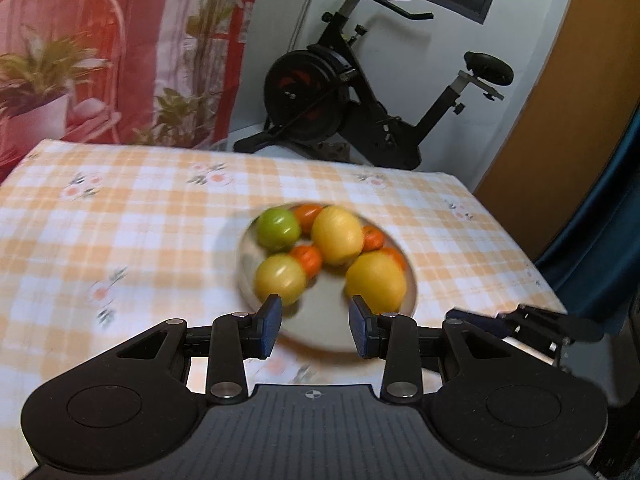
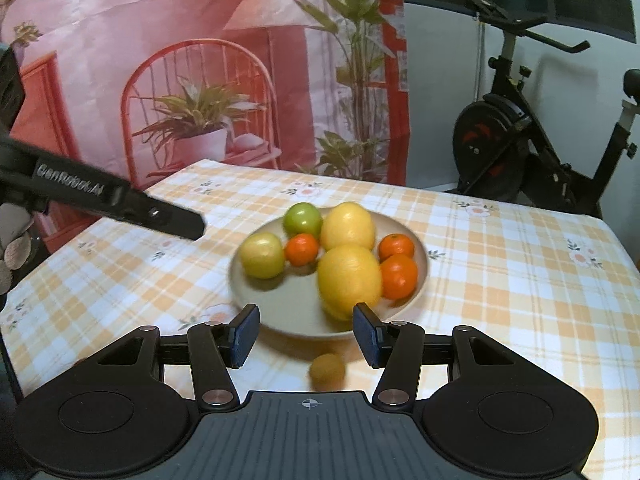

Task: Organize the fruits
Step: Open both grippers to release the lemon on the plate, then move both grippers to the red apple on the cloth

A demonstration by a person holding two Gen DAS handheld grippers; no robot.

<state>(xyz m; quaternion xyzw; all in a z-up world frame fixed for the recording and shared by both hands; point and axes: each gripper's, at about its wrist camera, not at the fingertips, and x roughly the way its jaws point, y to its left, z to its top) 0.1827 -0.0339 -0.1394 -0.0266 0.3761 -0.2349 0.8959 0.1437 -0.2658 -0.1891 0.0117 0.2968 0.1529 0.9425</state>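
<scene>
Exercise bike, printed backdrop, checked tablecloth

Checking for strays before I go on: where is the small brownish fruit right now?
In the right wrist view, the small brownish fruit lies on the tablecloth just off the near rim of the plate. It is not visible in the left wrist view.

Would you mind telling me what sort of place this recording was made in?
Most likely a room in a home: an exercise bike stands by the wall, a checked floral tablecloth covers the table, and a printed backdrop of a chair and plants hangs behind.
</scene>
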